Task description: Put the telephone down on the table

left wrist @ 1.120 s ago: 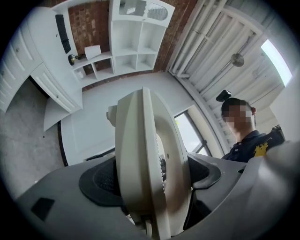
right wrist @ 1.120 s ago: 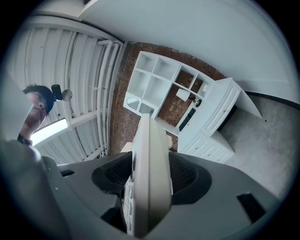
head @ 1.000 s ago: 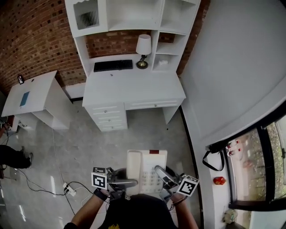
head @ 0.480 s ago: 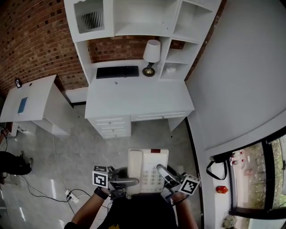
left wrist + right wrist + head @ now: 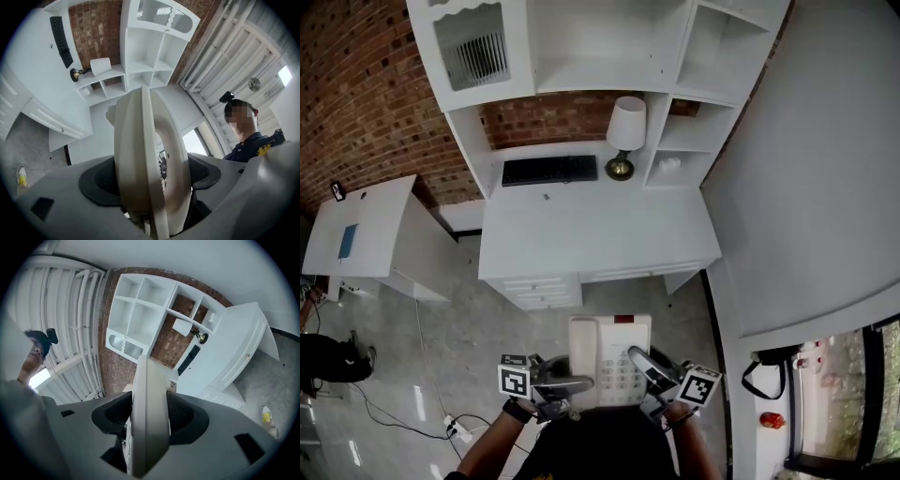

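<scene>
Telephone [image 5: 609, 361], cream-white with its handset lying along the left side of the base, is in the lower middle of my head view, carried flat between the two claws over the grey floor [image 5: 469, 319] and not on any surface yet. I have the left gripper [image 5: 569, 383] clamped on the phone's left edge: in the left gripper view both dark pads press on the base and handset, the jaws standing wide because the phone fills the whole gap. The right gripper [image 5: 643, 368] grips the right edge the same way, and in the right gripper view I see the casing edge-on, wedged between the pads with no gap on either side. The marker cubes [image 5: 515, 379] sit at the outer side of each claw (mine to ignore, they are part of the tools). Above the phone in the frame is the white desk [image 5: 591, 234], its front edge apart from the phone, with drawers under its left half. At the back of the desktop lie a black keyboard [image 5: 549, 170] and a small lamp [image 5: 624, 131] with a white shade and brass foot. A white shelf unit [image 5: 581, 47] rises over the desk against the brick wall [image 5: 356, 94]. A lower white side table [image 5: 366, 220] stands at the left, and a power strip [image 5: 455, 429] lies on the floor at lower left.
</scene>
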Demonstrator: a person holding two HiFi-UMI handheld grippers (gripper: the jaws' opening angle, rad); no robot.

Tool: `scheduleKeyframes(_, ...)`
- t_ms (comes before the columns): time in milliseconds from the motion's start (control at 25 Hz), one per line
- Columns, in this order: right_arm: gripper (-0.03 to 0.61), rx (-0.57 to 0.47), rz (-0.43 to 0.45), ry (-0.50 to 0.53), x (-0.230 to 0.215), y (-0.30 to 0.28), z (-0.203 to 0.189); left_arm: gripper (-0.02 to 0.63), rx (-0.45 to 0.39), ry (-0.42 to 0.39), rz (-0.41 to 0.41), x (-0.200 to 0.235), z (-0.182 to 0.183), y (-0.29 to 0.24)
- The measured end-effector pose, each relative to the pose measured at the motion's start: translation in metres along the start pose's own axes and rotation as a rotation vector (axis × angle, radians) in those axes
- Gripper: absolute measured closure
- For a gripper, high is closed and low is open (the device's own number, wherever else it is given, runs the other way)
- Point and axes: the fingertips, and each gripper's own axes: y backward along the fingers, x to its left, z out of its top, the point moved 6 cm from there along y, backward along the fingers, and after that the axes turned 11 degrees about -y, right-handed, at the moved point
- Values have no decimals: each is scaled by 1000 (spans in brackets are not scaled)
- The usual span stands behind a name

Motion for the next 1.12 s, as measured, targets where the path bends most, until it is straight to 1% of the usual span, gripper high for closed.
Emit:
scheduleKeyframes(80,359,16,7,-2,-9,-19,25,192,-5,-5,16,19,21,-8)
scheduleKeyframes(280,360,49,43,-10,-19,-66,102,192,-23,-34,48,62,86,-40)
scheduleKeyframes(520,360,92,81,4,-32,-110,200,192,-62,-81,87,107,163,-92)
scheduleKeyframes(680,360,127,93,0,-44,-132,251,192,-62,-80,126,137,193,-116)
scheduleKeyframes(800,360,144,101,7,-49,-147,278,192,-78,-82,136,153,212,-129)
scheduleKeyframes(880,360,150,109,-6,-57,-156,291,192,-87,-89,151,164,223,-135)
scheduleKeyframes(1000,362,160,128,-42,-71,-174,302,192,-97,-97,171,181,236,-134)
scheduleKeyframes(1120,362,186,103,-30,-81,-195,305,192,-121,-77,165,200,242,-123)
